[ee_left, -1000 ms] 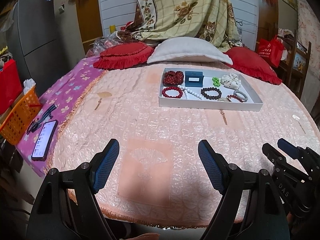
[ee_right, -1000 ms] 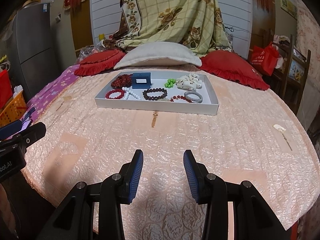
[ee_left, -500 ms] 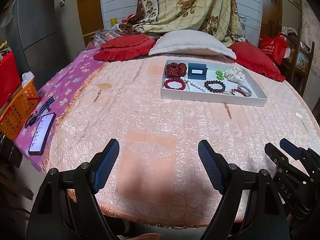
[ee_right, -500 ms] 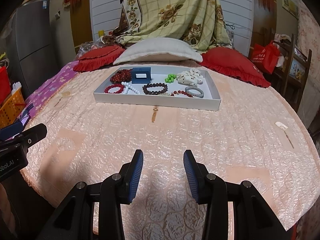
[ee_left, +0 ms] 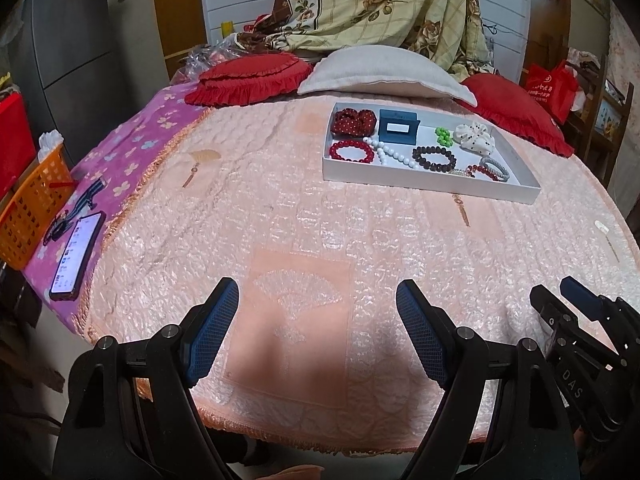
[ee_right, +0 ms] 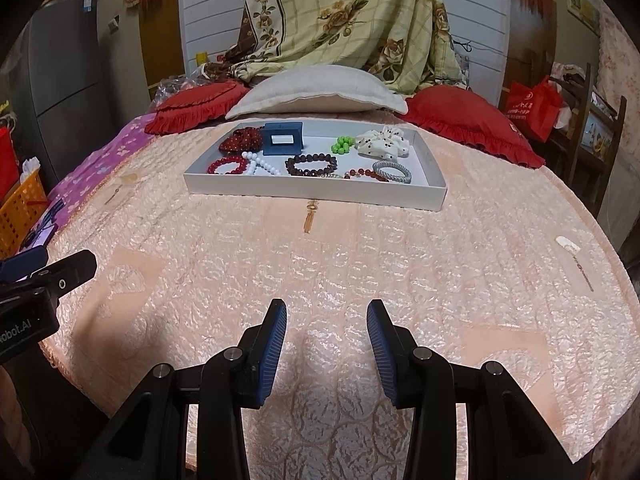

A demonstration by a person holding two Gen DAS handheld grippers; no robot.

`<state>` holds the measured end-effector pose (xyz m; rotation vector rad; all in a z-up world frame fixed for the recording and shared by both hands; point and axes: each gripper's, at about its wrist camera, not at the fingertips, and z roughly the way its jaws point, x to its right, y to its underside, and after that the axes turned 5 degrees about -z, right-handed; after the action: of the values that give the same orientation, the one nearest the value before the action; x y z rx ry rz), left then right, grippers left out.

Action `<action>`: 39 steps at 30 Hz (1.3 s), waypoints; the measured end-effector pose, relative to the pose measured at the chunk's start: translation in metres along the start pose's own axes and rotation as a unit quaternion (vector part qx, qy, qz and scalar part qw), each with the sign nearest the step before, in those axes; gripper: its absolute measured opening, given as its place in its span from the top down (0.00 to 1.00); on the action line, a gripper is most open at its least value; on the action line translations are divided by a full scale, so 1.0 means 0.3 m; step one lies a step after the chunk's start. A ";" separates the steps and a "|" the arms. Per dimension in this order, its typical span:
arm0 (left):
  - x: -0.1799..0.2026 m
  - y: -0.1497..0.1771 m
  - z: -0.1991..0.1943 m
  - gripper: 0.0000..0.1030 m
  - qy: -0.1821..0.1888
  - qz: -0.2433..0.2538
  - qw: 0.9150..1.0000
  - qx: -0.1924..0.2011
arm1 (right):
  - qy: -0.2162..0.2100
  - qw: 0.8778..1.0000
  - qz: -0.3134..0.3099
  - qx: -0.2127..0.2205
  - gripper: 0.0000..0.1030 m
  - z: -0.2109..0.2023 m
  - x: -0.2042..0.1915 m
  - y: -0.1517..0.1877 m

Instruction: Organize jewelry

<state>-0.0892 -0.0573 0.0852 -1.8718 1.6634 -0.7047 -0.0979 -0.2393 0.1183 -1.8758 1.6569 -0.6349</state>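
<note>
Right wrist view showed the white tray (ee_right: 316, 194) far back on the bed (ee_right: 360, 264), holding bead bracelets like the dark one (ee_right: 311, 164). They looked light, round and slippery, best pinched across the bead string. The right claw (ee_right: 326, 354) was half open and empty; the left claw (ee_left: 318, 334) was wide and empty.

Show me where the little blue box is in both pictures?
Left wrist view: the blue box stands upper right of centre, at the back of the white tray.
Right wrist view: the blue box stands upper left of centre, at the back of the white tray.
Shared landmark: the red dotted scrunchie sits just left of it.
</note>
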 end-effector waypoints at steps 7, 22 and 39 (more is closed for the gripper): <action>-0.002 0.000 0.003 0.21 0.000 0.000 1.000 -0.001 | 0.000 1.000 0.000 0.000 0.61 0.000 -0.001 -0.001; 0.002 0.005 0.019 0.21 0.003 -0.001 1.000 -0.008 | 0.000 1.000 0.000 0.001 0.61 0.002 0.000 -0.001; 0.007 0.009 0.030 0.21 0.007 0.000 1.000 -0.010 | 0.001 1.000 0.002 0.002 0.61 0.004 0.002 -0.001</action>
<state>-0.0845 -0.0592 0.0769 -1.8850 1.6849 -0.7068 -0.0969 -0.2398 0.1176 -1.8688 1.6578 -0.6379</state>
